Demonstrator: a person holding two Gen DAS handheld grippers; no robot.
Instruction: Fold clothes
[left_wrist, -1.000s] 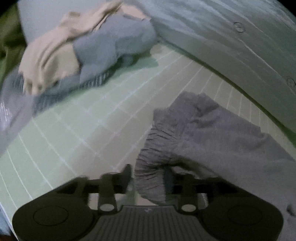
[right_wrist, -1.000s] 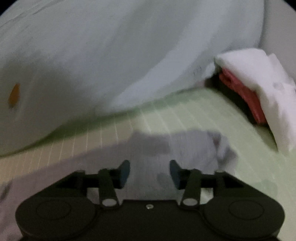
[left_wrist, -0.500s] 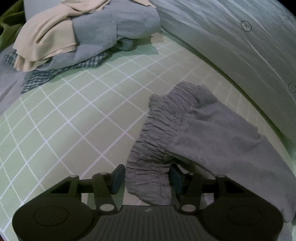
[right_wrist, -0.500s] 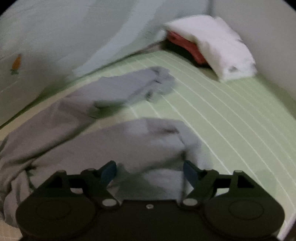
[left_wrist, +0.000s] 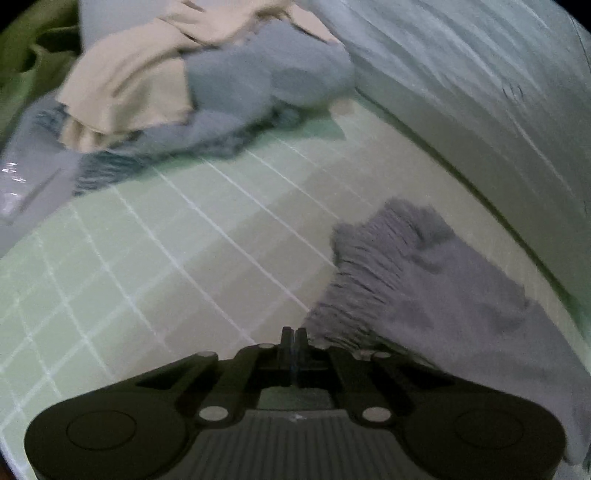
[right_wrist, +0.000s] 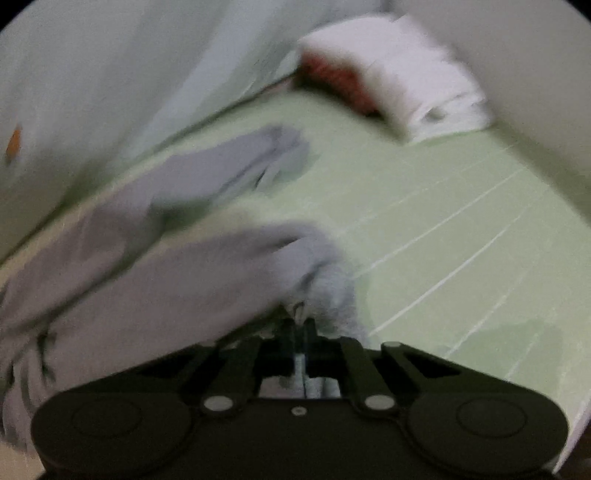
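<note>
A pair of grey trousers is spread on a pale green sheet ruled with white grid lines. In the left wrist view the gathered waistband lies at the near right, and the rest of the garment runs off toward the right edge.

The left gripper is seen with its fingers pressed together, just beside the near left edge of the waistband. Whether a fold of cloth is caught between the fingertips cannot be told, since the picture is blurred and the waistband edge sits right against them.

In the right wrist view the two trouser legs are laid side by side, running from the near left toward the far middle. The right gripper is closed, and the hem of the nearer leg is bunched at its fingertips, with pale cloth visible in the slit between the fingers; the hem appears to be pinched there.

At the far left in the left wrist view a heap of other clothes is piled, with a beige garment on top of grey-blue ones. A pale blue quilt is banked along the far side of the sheet in both views. At the far right in the right wrist view, a white folded item is stacked over a red one, near a light wall.
</note>
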